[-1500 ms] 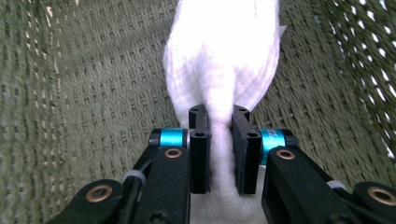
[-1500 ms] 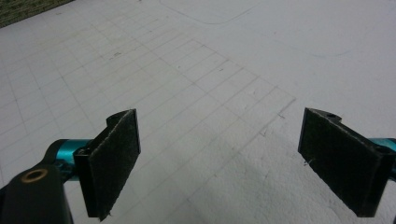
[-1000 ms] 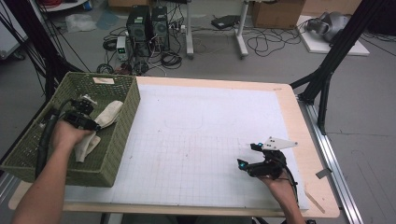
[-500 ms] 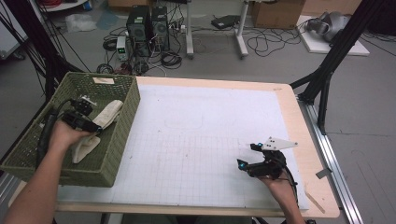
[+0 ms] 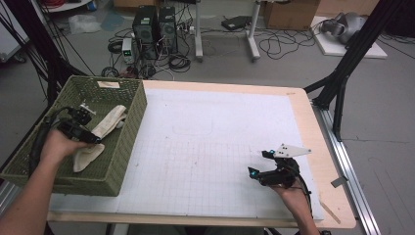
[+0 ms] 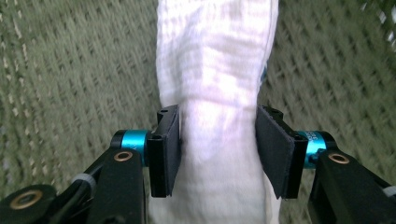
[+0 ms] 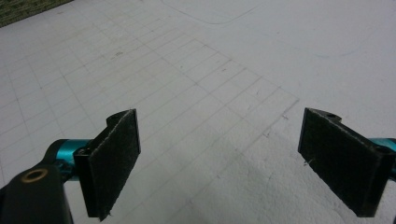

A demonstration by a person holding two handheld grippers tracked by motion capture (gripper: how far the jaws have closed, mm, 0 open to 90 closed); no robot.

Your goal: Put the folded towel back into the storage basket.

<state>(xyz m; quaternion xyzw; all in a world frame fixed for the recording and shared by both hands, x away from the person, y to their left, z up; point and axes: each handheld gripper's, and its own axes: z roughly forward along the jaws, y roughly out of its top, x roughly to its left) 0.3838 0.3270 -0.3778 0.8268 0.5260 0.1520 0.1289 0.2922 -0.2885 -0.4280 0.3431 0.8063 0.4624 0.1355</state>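
A white cloth lies lengthwise on the floor of a green woven basket at the table's left edge. My left gripper reaches into the basket over it. In the left gripper view the cloth runs up between the jaws of the left gripper. The jaws have just been opening. The pads now stand at the cloth's two edges without pinching it. My right gripper rests low over the white mat near the front right. The right gripper is open, with nothing between its jaws.
The white gridded mat covers most of the wooden table. The basket's tall walls ring the left hand. Black frame legs stand off the far right corner. Computers and cables lie on the floor beyond.
The left hand has drawn back slightly toward the near side of the basket, and the cloth lies about where it was. The right gripper has stayed put.
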